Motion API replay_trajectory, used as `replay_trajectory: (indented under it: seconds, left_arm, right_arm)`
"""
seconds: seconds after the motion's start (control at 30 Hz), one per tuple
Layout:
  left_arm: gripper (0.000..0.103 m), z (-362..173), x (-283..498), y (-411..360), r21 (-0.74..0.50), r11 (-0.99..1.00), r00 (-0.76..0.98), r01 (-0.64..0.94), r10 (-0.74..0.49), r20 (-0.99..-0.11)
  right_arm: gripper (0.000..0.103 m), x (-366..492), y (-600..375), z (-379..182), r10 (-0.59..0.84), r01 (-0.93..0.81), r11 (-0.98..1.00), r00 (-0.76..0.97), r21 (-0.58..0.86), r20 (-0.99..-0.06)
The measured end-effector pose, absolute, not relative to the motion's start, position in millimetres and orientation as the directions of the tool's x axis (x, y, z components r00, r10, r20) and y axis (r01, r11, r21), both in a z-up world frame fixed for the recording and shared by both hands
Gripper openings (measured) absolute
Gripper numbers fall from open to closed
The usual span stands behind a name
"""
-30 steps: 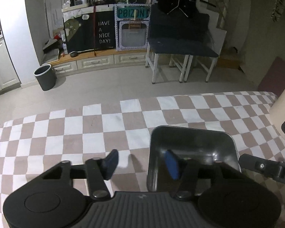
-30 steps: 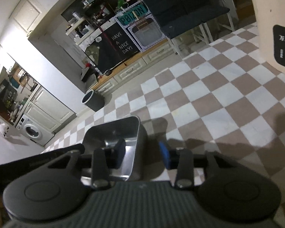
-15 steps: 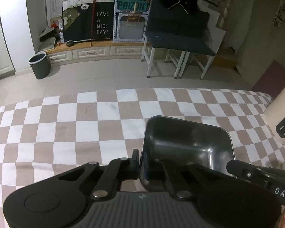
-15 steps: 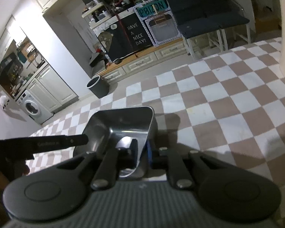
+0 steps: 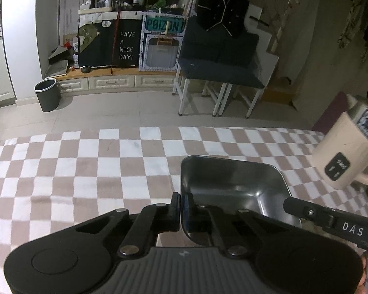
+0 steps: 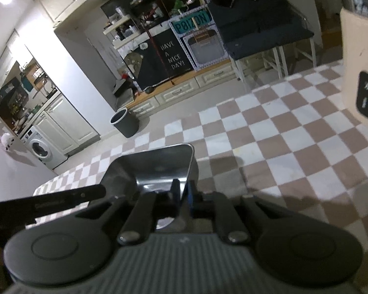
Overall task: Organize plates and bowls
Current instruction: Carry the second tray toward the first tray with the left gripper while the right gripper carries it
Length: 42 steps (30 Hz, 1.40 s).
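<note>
Left wrist view showed a table [image 5: 90,171] covered by a brown-and-white checked cloth, and on its right side, close to the far edge, stood a cream kettle [image 5: 348,154] with a dark label, well apart from everything else on the cloth. Beyond the far edge lay a tiled floor with a grey bin [image 5: 47,94], a low run of drawers, a dark board reading "HAVE A NICE DAY!" and a dark-topped bench on white legs. A square metal bowl [image 5: 233,183] sat toward the near edge of the table, nothing standing between it and the kettle. The left gripper [image 5: 180,208] pointed downward across the table, its fingers closed tight on the bowl's left wall, one pad outside and one inside. A black bar marked "DAS" reached in from the right over the bowl's near right corner. From the right wrist view, the right gripper [image 6: 182,193] was tilted and angled down, its fingers clamped on the bowl's [image 6: 157,169] right wall, with the kettle [image 6: 360,73] looming at the right.
</note>
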<state>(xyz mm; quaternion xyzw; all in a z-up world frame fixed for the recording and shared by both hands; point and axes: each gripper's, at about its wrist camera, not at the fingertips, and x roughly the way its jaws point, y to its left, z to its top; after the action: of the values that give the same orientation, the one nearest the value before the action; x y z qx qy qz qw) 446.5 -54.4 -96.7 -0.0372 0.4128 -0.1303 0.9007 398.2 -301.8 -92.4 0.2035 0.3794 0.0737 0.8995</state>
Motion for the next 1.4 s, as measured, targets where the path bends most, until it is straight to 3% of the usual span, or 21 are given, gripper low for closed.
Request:
replay_trajectory:
  seconds: [0.4,0.83,1.03,1.4]
  left_arm:
    - [0.003,-40.3,353.3,-30.3,-0.262,0.944,0.654,0.202,-0.329,-0.681]
    - [0.003,17.8,239.4,0.6,-0.258,0.946,0.722,0.197,-0.318,-0.614]
    - [0.003,20.2,194.1,21.3,-0.249,0.949,0.736,0.192,-0.308,-0.604]
    - [0.003,-11.4,147.6,64.3,-0.225,0.965,0.731,0.136,-0.251,-0.635]
  right_arm:
    - [0.008,329.7,-297.0,-39.4,0.316,-0.045,0.912,0.709,0.407,-0.631]
    - [0.008,252.4,-273.6,-3.0,0.353,-0.121,0.914,0.708,0.387,-0.612]
    - [0.008,223.8,-252.9,4.9,0.356,-0.144,0.919,0.701,0.367,-0.618]
    - [0.008,201.4,-220.6,-29.3,0.432,-0.204,0.895,0.615,0.396,-0.660]
